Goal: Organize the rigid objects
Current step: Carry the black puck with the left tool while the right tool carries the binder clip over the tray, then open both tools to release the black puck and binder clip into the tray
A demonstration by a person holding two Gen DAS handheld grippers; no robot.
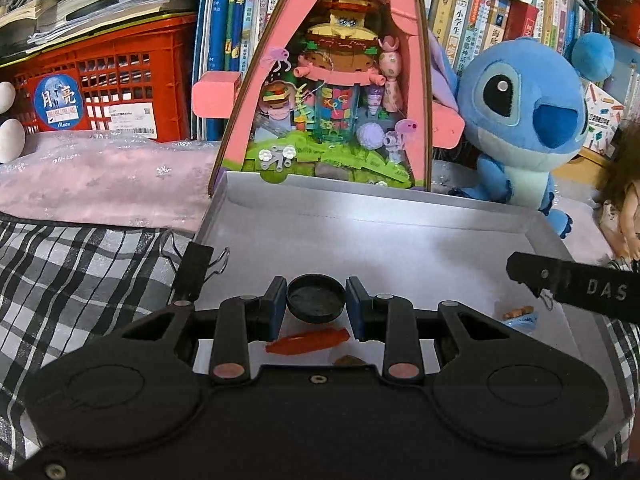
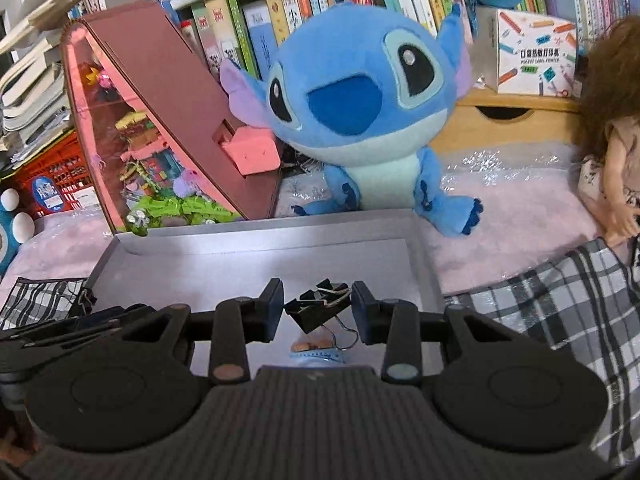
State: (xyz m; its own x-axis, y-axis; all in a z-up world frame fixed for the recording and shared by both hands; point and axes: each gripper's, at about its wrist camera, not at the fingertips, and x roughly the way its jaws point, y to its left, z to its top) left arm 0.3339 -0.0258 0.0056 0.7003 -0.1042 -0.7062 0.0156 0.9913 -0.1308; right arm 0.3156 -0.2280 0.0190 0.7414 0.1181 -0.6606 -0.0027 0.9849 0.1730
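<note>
My left gripper (image 1: 316, 294) is shut on a small round black lid (image 1: 316, 300), held above the near part of a shallow white tray (image 1: 400, 240). An orange-red oblong piece (image 1: 308, 340) lies in the tray just below it. One finger of the right gripper (image 1: 572, 286) reaches in from the right. In the right wrist view, my right gripper (image 2: 318, 300) is shut on a black binder clip (image 2: 316, 308) with wire handles, over the same tray (image 2: 240, 264). A small brown-and-blue item (image 2: 316, 350) lies in the tray beneath it.
Another black binder clip (image 1: 196, 268) sits at the tray's left rim. Behind the tray stand a pink triangular display house (image 1: 332, 92) and a blue plush toy (image 1: 520, 120). A red crate (image 1: 108, 80), books, a doll (image 2: 616, 152) and a checked cloth (image 1: 80, 272) surround it.
</note>
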